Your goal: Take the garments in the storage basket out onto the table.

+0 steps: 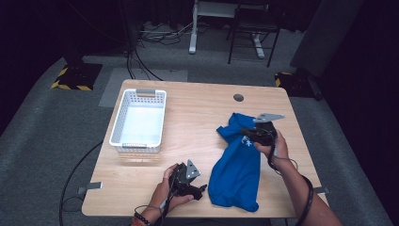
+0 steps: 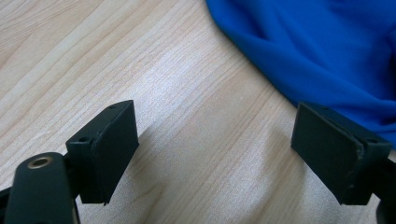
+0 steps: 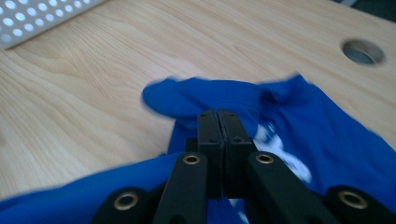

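So there's a blue shirt [image 1: 236, 169] lying on the right half of the wooden table [image 1: 197, 117], stretched out lengthwise from near the front edge up toward the middle, with some white print showing around its upper part. The right gripper [image 1: 248, 135] sits at that upper end, held by the person's right hand [image 1: 275, 146], and in the right gripper view its jaws are pressed flat together with no gap between them, right down on the shirt [image 3: 322, 140] — I honestly can't tell whether any fabric is caught between them or they're just closed on top of it. A bunched fold of blue pokes out just past the jaw tips in that view, and the round cable hole [image 3: 363, 51] in the tabletop is off toward the upper right. The left gripper [image 1: 203, 189] is down near the front edge of the table, just beside the shirt's lower left edge, held in the left hand [image 1: 164, 190]. In the left gripper view its jaws stand wide apart with only bare wood between them — the shirt [image 2: 317, 46] lies just beyond, with its edge reaching the far-side jaw. Over on the left side of the table a white plastic basket [image 1: 118, 123] sits well apart from the shirt.
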`<state>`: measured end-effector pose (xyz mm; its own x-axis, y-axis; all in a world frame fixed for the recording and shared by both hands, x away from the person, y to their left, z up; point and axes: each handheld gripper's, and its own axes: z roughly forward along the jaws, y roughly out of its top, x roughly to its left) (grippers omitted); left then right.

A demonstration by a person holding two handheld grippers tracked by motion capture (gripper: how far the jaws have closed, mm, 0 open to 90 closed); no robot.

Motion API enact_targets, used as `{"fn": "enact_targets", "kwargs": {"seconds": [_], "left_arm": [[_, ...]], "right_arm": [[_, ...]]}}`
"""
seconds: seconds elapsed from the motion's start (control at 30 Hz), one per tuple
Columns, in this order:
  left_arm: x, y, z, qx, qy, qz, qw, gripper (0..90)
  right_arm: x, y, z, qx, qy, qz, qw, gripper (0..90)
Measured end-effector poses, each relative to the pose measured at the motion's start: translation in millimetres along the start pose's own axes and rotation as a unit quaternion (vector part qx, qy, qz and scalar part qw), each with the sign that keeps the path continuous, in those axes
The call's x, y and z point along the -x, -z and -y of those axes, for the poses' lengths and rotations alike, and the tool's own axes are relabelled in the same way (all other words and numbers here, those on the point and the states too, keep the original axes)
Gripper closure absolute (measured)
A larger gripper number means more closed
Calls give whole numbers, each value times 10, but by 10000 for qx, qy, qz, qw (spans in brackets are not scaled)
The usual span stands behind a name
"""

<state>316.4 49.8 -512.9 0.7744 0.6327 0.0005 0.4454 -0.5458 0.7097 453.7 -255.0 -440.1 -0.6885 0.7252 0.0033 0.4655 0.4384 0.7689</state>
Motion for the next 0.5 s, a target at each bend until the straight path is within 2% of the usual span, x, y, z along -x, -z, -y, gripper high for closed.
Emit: {"fn": "enact_targets", "kwargs": {"seconds": [0.1,0.23,0.33,0.4,0.43,0.5], "left_arm": [[0,0,0,0,2,-3,10000,146],[-1,0,-1,-5,-3,-4,10000,146],[2,-8,-27,-67,29,-21,10000,146],[-7,-31,-86,-120,19,34,9999,170],[-39,-43,-139,-36,122,163,9998,187],[-102,-66,-244,148,269,213,9993,202]], "right_arm": [[200,165,282,-6,-403,153,9991,876],[394,233,592,-195,-795,225,9964,741],[490,254,738,-351,-901,337,9947,619],[542,292,796,-383,-831,364,9951,556],[557,310,803,-388,-790,453,9951,538],[590,357,804,-302,-784,593,9947,512]]}}
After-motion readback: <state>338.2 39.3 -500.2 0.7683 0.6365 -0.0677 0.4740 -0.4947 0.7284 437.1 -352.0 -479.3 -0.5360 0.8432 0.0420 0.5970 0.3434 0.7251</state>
